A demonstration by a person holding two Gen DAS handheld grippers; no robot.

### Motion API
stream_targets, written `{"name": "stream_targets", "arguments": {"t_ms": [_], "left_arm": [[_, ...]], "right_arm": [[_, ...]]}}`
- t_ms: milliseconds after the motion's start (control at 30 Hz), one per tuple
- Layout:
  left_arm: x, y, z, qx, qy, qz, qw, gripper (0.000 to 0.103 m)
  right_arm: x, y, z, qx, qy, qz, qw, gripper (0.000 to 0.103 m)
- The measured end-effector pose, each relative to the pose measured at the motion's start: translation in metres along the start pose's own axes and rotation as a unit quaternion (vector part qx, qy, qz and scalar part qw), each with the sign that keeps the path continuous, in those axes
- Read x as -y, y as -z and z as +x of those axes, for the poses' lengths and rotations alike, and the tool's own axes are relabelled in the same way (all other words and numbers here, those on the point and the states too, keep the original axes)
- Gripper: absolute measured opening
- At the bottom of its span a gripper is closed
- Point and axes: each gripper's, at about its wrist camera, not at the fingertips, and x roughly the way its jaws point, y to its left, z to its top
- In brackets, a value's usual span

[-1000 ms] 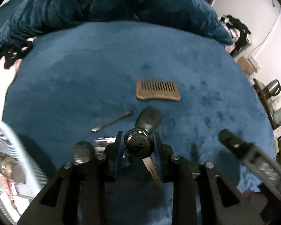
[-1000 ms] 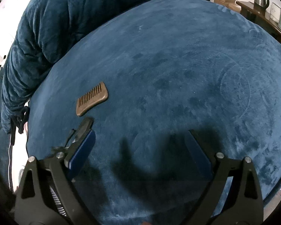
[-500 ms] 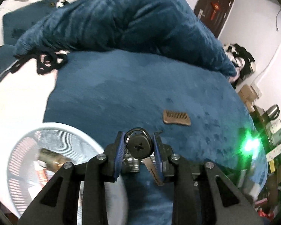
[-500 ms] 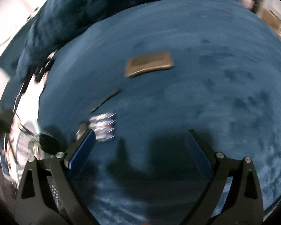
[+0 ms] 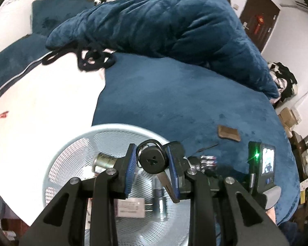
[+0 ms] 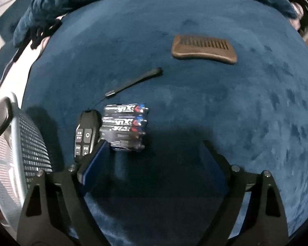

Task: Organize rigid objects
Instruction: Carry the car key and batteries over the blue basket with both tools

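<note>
Left gripper (image 5: 152, 163) clamps the black key (image 5: 153, 162) between its jaws, above the white mesh basket (image 5: 71, 153) at the bed's (image 6: 215, 106) edge. Right gripper (image 6: 154, 155) has just been narrowing its jaws, nothing between them; battery pack (image 6: 125, 129) lies just ahead, comb (image 6: 203, 49) farther off.

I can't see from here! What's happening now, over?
Left hand-held gripper shut on key, over basket. Right hand-held gripper open, closing, above batteries. Nothing blocking.
</note>
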Motion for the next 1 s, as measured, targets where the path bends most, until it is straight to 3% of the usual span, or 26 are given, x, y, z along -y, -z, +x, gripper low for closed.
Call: {"name": "stream_targets", "arguments": {"t_ms": [200,333,533,567,600,667,833,1000], "left_arm": [[-0.019,0.009,0.006,-0.013,-0.007,-0.014,0.9998,0.030],[-0.024,0.014,0.004,-0.015,-0.012,-0.015,0.9997,0.030],[-0.024,0.015,0.003,-0.018,-0.015,-0.013,0.9996,0.030],[-0.024,0.015,0.003,-0.018,-0.016,-0.013,0.9996,0.030],[-0.024,0.015,0.003,-0.018,-0.016,-0.013,0.9996,0.030],[-0.024,0.016,0.003,-0.018,-0.016,-0.014,0.9996,0.030],[-0.019,0.017,0.000,-0.017,-0.012,-0.010,0.9997,0.030],[-0.019,0.016,-0.009,-0.009,-0.010,-0.008,0.9999,0.030]], "right_arm": [[-0.014,-0.012,0.007,0.008,0.015,-0.010,1.000,0.089],[-0.023,-0.017,0.000,0.024,-0.017,-0.007,1.000,0.089],[-0.029,-0.028,0.022,0.004,0.031,0.008,0.999,0.087],[-0.029,-0.030,0.023,0.004,0.030,0.009,1.000,0.082],[-0.031,-0.031,0.023,0.005,0.028,0.004,1.000,0.056],[-0.027,-0.026,0.013,0.017,0.029,-0.011,0.999,0.051],[-0.009,-0.022,-0.013,0.028,-0.038,0.032,0.998,0.051],[-0.012,-0.010,-0.064,0.096,-0.090,0.044,0.990,0.051]]}}
